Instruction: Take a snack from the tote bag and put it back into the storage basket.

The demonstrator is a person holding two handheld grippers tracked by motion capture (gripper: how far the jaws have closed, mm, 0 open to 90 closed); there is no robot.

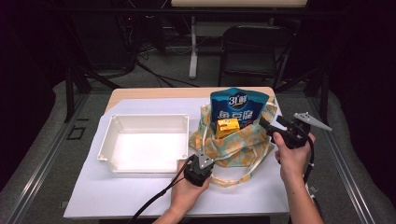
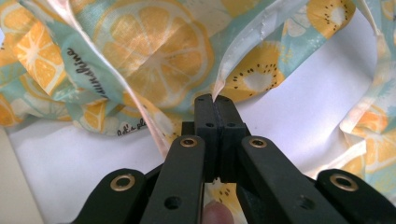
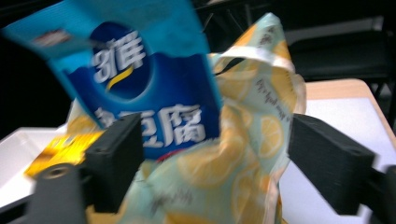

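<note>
High view: the fruit-print bag (image 1: pixel 236 140) lies at the white tray's (image 1: pixel 144 143) three o'clock, blue pouch (image 1: pixel 239 108) standing inside.

Left gripper view: left gripper (image 2: pixel 215 100) pinches the bag's hem (keep it taut).

Right gripper view: right gripper (image 3: pixel 210 154) gapes, holding nothing; withdraw without snagging fabric.

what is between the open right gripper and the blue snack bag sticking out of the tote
Only the fruit-print fabric tote bag itself. In the right gripper view, its cloth wall bulges up between the open right gripper and the lower part of the blue foil snack bag. The snack bag's upper part stands clear above the tote's rim.
</note>
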